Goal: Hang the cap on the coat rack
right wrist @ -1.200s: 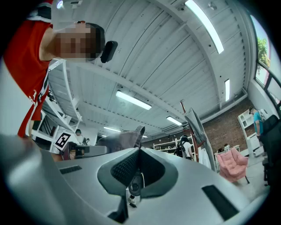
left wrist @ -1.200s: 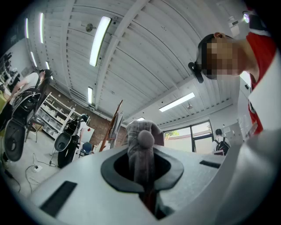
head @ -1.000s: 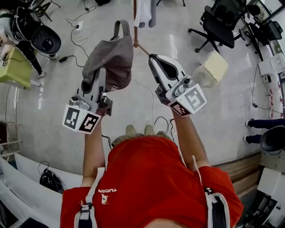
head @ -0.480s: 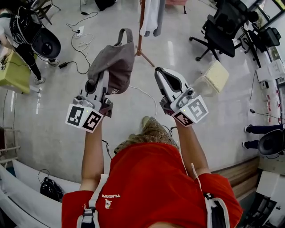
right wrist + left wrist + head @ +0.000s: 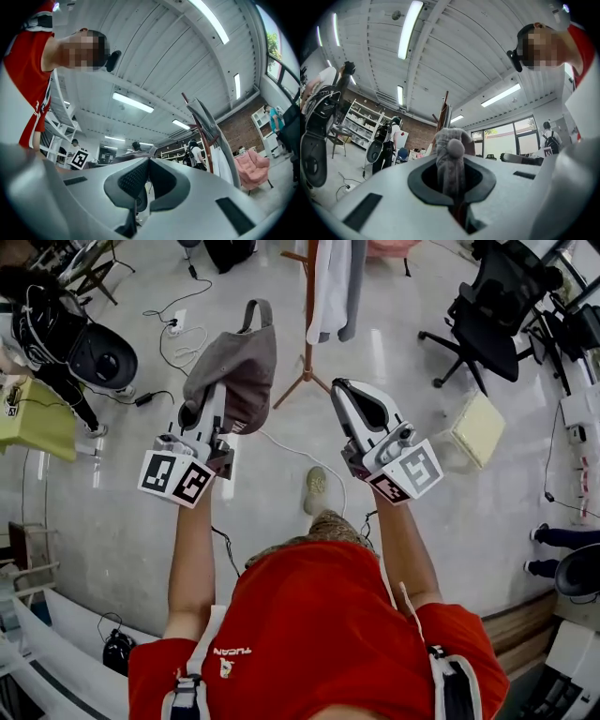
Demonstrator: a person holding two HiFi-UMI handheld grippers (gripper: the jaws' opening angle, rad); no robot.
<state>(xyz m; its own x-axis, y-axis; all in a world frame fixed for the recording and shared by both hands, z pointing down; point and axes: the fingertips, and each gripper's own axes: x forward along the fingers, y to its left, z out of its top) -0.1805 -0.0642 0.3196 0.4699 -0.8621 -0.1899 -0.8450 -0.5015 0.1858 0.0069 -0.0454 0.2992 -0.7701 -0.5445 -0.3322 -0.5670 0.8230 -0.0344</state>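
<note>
Glossy floor (image 5: 122, 521): cables (image 5: 169, 334), coat rack (image 5: 307, 352)

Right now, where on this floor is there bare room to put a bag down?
Barest: the floor between the coat rack and the chair, and the stretch between the green table and the person's left arm. Crowded: top left, with cables and black gear; the right edge beyond the cushion is cluttered too.

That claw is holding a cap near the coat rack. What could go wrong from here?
The left claw pinches only a small part of the cap, so it may slip out while being hooked.
The coat rack already carries clothes, which could crowd the free pegs.
A white cable lies beside the person's shoe: a possible trip.
</note>
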